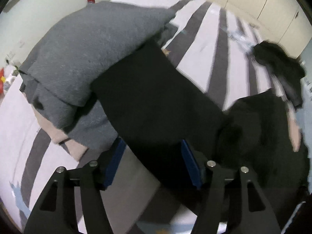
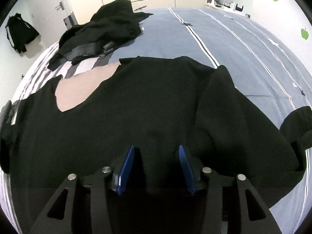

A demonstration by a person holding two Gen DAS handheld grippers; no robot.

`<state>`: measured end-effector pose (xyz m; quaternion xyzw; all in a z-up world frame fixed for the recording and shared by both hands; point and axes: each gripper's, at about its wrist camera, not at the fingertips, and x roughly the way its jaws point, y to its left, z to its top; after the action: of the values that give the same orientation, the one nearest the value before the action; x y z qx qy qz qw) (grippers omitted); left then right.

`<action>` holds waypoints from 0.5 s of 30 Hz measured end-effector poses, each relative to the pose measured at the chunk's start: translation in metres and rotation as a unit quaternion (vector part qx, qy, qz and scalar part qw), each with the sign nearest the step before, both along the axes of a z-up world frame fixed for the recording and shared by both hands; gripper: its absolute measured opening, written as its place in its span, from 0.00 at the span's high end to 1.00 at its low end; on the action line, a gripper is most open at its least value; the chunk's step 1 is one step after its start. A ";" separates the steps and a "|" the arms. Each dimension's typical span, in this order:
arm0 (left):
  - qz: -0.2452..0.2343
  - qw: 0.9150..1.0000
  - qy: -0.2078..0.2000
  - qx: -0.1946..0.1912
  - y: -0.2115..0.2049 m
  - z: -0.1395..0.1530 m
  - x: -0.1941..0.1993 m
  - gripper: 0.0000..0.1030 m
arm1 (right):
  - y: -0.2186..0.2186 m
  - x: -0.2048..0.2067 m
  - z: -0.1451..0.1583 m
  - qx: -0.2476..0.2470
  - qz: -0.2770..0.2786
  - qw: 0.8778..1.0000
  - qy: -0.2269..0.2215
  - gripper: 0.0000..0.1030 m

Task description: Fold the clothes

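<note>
black top (image 2: 148, 105) lies part-folded under both parted, empty tongs, left (image 1: 154, 161) and right (image 2: 156, 167); dark pile (image 2: 101, 29) beyond waits.

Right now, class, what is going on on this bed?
A person is folding clothes on a striped bed with a two-finger tool in each hand. Both the left tool and the right tool stand open over a black garment spread flat. Grey folded clothes lie beside it, and another dark heap waits.
</note>
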<state>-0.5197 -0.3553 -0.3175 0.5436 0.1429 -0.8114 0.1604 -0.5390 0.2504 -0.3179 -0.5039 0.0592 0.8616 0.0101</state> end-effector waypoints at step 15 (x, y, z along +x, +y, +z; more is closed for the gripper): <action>-0.102 0.984 0.122 -0.079 0.021 0.078 0.000 0.96 | -0.020 0.011 -0.001 0.025 0.015 1.000 -0.003 0.45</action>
<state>-0.5202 -0.3340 -0.2393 0.4380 0.0405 -0.8924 0.1009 -0.5279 0.2300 -0.3186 -0.5067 0.0301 0.8615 0.0095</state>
